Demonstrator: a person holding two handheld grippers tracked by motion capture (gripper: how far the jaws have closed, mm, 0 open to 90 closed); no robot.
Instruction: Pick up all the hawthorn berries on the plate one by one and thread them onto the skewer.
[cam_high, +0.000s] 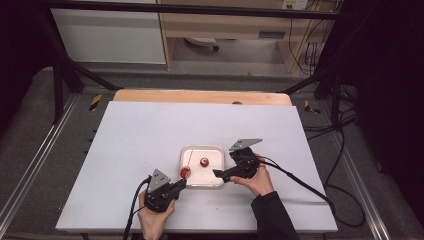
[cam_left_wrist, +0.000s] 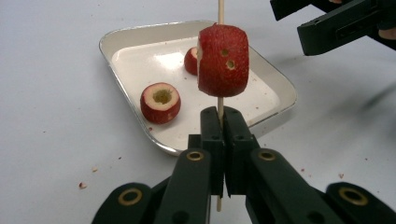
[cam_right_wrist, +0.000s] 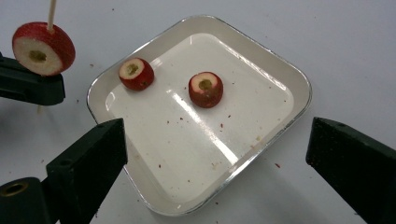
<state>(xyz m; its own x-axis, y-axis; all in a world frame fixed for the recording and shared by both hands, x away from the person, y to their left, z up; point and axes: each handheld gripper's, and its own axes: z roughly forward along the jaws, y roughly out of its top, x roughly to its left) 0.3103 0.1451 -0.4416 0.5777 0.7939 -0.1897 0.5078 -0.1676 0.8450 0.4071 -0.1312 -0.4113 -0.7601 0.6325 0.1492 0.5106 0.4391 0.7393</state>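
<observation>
I count three red fruit pieces: one on my skewer (cam_left_wrist: 220, 14) just outside the tray (cam_right_wrist: 299, 77), two inside the tray. One skewer, one tray, one white surface (cam_high: 140, 135), and my two tools

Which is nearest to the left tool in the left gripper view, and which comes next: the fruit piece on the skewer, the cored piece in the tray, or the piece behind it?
1. Fruit piece on the skewer, just above the left tool.
2. Cored piece, in the tray's near left part.
3. Piece behind, farther back, partly hidden.
</observation>
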